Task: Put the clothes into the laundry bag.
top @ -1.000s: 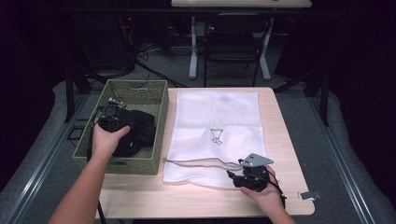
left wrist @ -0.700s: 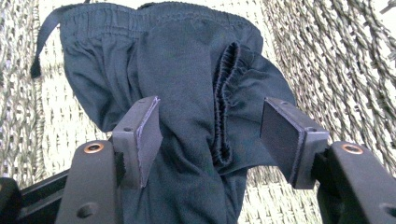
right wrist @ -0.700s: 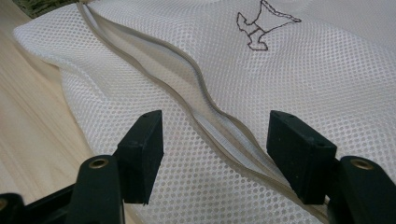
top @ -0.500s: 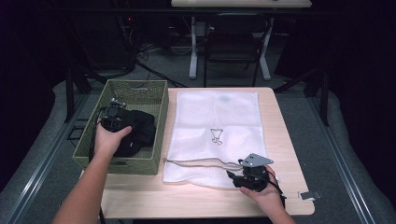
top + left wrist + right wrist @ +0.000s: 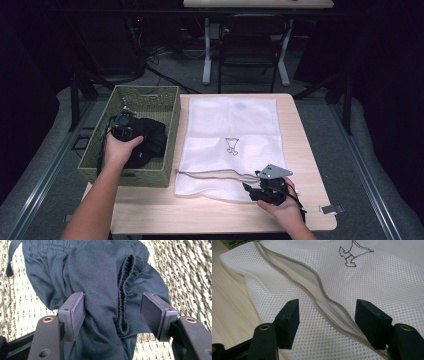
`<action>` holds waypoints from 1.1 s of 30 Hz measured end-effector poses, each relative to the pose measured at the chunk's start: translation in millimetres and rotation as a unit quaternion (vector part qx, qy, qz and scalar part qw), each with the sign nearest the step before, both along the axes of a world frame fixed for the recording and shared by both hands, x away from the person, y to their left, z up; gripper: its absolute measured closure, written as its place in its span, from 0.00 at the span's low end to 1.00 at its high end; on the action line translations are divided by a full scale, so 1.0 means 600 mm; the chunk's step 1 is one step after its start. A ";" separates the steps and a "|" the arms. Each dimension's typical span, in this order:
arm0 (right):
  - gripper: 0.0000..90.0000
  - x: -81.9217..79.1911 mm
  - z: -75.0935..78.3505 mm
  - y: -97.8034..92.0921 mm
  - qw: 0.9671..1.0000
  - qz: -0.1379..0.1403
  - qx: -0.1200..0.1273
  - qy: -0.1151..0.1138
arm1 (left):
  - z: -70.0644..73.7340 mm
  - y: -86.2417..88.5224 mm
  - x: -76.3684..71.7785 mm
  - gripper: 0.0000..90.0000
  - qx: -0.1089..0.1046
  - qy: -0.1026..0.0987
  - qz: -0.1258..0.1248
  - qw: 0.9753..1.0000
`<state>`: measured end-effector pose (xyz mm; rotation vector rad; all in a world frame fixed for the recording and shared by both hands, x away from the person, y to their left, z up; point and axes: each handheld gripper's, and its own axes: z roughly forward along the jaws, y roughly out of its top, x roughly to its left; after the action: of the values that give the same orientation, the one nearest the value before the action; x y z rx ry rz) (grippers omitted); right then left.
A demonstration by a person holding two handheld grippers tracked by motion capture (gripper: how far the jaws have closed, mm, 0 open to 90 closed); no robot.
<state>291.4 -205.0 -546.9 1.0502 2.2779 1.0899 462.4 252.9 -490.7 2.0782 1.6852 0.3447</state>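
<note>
A dark garment [image 5: 150, 137] with an elastic waistband lies bunched in a green woven basket [image 5: 145, 90] at the table's left. My left gripper [image 5: 121, 125] is down in the basket and open; in the left gripper view a fold of the garment [image 5: 105, 272] lies between its jaws [image 5: 116, 307], touching the left pad. A white mesh laundry bag [image 5: 235, 125] lies flat beside the basket, its zipper [image 5: 215, 173] gaping along the near edge. My right gripper [image 5: 250, 192] is open at the bag's near right corner, its jaws [image 5: 328, 315] straddling the zipper [image 5: 322, 300] on the mesh [image 5: 387, 277].
The light wooden table [image 5: 300, 145] has bare strips along its right and near edges. A small silvery piece [image 5: 331, 208] lies at the near right corner. Chairs and table legs stand on the dark floor beyond.
My left gripper has edged slightly farther into the basket over the garment. The right gripper and the bag have not moved.
</note>
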 end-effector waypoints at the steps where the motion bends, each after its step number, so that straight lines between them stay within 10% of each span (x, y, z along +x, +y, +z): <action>1: 0.40 0.000 0.000 0.000 1.000 0.000 0.000 0.000 | -0.002 -0.001 0.001 0.40 0.003 -0.001 0.003 1.000; 33: 0.40 0.000 0.000 0.000 1.000 0.001 0.000 0.000 | -0.036 0.007 0.025 0.37 0.006 0.045 0.025 0.999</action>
<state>291.6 -205.0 -547.1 1.0479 2.2805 1.0904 477.6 257.2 -512.4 2.0922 1.7938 0.2814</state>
